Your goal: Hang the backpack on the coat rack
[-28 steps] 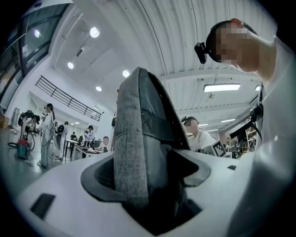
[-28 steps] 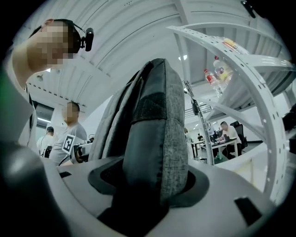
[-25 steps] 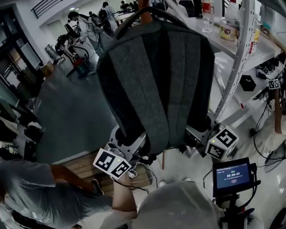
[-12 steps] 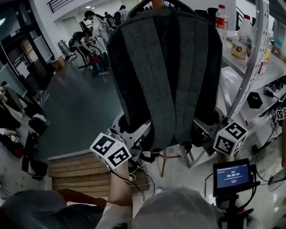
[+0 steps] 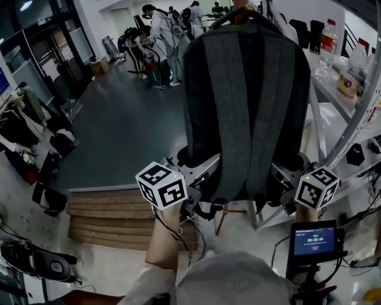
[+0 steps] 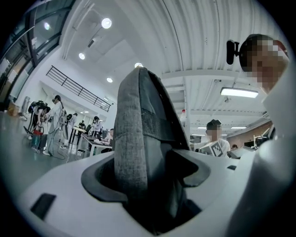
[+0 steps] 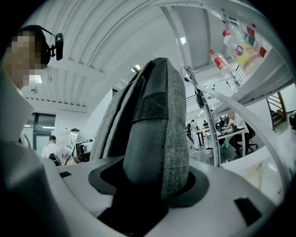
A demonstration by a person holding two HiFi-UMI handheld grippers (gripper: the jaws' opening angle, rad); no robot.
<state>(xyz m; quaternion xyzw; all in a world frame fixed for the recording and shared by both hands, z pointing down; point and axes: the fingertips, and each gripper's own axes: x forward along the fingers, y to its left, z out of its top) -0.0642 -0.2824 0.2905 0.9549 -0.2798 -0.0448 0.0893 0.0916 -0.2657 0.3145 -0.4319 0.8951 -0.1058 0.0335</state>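
Observation:
A dark grey backpack [image 5: 247,101] hangs upright in front of me, its straps facing me. My left gripper [image 5: 201,171] is shut on its lower left side and my right gripper [image 5: 284,179] on its lower right side. In the left gripper view the grey fabric [image 6: 132,139] fills the gap between the jaws, and the right gripper view shows the fabric [image 7: 159,134] the same way. The bag's top handle sits by the wooden pole of the coat rack [image 5: 240,7]. A wooden leg of the rack [image 5: 221,215] shows below the bag; the bag hides the rest of the rack.
A white metal shelf [image 5: 351,113] with bottles [image 5: 328,44] stands close on the right. Wooden steps [image 5: 110,217] lie lower left. A small screen [image 5: 314,238] sits at lower right. Several people [image 5: 161,30] work far behind on the dark floor.
The backpack and both grippers have shifted right in the head view and a little up. The bag now hangs straighter. Both grips stay the same.

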